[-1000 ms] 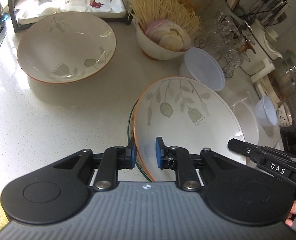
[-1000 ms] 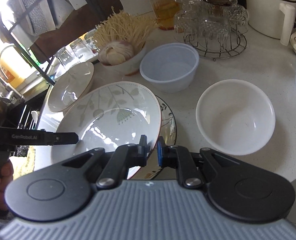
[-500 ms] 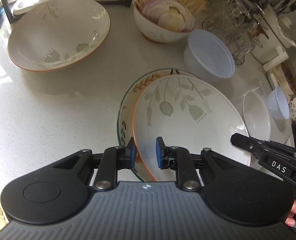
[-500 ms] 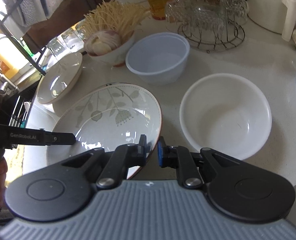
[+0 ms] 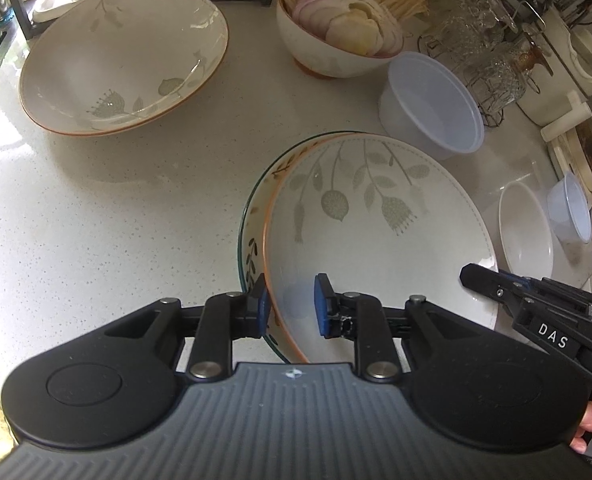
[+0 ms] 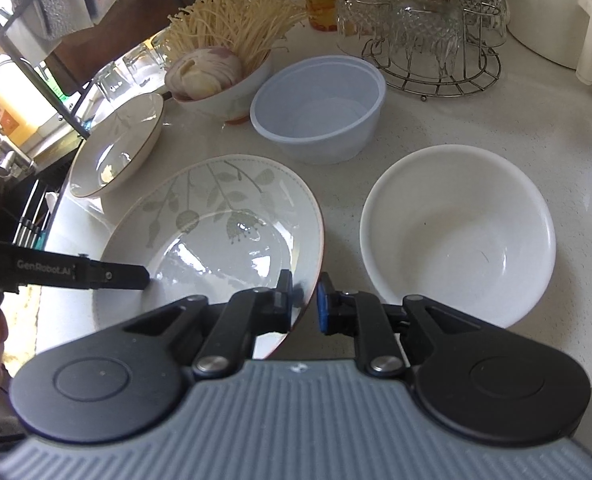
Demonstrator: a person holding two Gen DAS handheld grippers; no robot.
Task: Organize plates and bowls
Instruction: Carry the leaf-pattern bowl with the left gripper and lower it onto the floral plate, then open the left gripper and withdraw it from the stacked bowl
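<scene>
A cream plate with a grey leaf pattern and orange rim (image 5: 375,240) lies on a green-rimmed plate (image 5: 252,240), which peeks out on its left. In the right wrist view the leaf plate (image 6: 224,232) hides the lower one. My left gripper (image 5: 292,304) straddles the leaf plate's near-left rim; its jaws are opening, and the inner pad stands clear of the rim. My right gripper (image 6: 304,300) straddles the near-right rim, jaws also opening, a small gap at the outer pad. Each gripper shows in the other's view, the right gripper (image 5: 535,304) and the left gripper (image 6: 76,272).
A large leaf-pattern bowl (image 5: 124,60) sits at the far left. Behind the plates stand a bowl of enoki mushrooms and onion (image 5: 335,40) and a translucent plastic bowl (image 6: 319,108). A white bowl (image 6: 455,232) is to the right, with a wire rack of glasses (image 6: 427,32) behind it.
The leaf plate has come down over the green-rimmed plate, now covering it in the right wrist view. Both grippers' pads have parted slightly from the rim.
</scene>
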